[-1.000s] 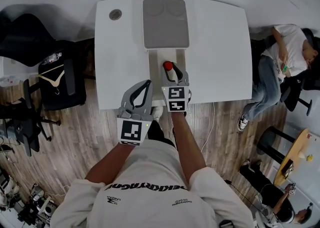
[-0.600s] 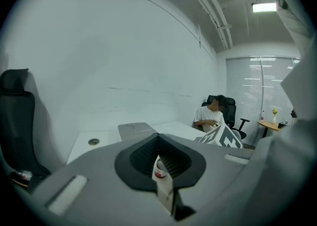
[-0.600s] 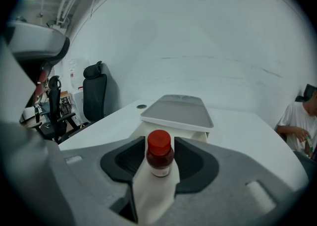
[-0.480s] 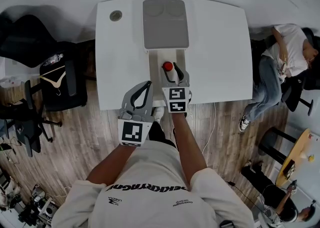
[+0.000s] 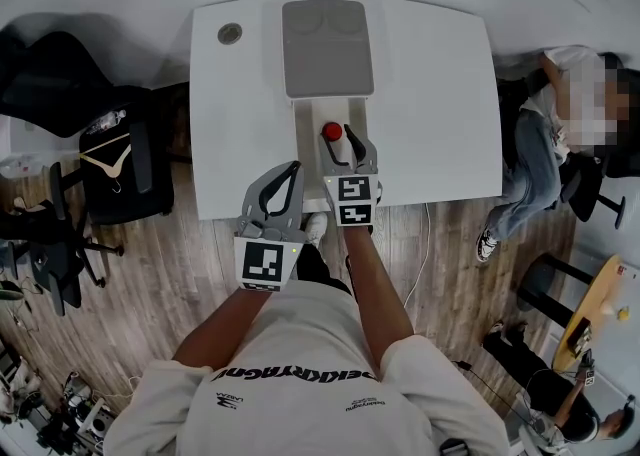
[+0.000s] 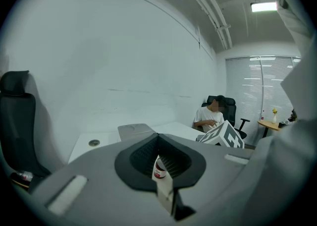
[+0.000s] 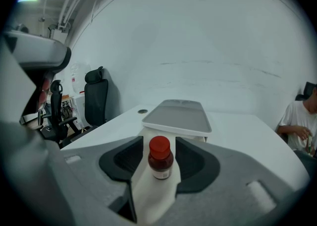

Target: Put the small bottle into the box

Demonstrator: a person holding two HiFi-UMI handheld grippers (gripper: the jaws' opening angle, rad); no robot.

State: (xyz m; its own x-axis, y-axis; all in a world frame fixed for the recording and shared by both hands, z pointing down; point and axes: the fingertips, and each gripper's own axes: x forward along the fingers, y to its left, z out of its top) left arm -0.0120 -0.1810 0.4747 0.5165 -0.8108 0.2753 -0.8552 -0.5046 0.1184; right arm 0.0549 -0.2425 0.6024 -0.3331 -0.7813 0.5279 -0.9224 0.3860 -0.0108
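Observation:
The small bottle [image 5: 332,131], dark with a red cap, stands upright in the open white box [image 5: 308,116] on the white table [image 5: 440,94]. The box's grey lid [image 5: 327,47] lies just beyond it. My right gripper [image 5: 350,147] is at the bottle's near right with its jaws opening. In the right gripper view the bottle [image 7: 160,158] stands between the right gripper [image 7: 159,141] pads, with a gap on each side. My left gripper [image 5: 294,166] hovers over the table's near edge, shut and empty. Through the slit in the left gripper [image 6: 158,135], the bottle [image 6: 159,168] shows.
A round grommet hole [image 5: 230,33] sits at the table's far left corner. Black chairs [image 5: 110,159] stand on the wooden floor to the left. A person [image 5: 560,134] sits off the table's right edge.
The right gripper's jaws have spread away from the bottle, which stays standing in the box. The left gripper has hardly moved.

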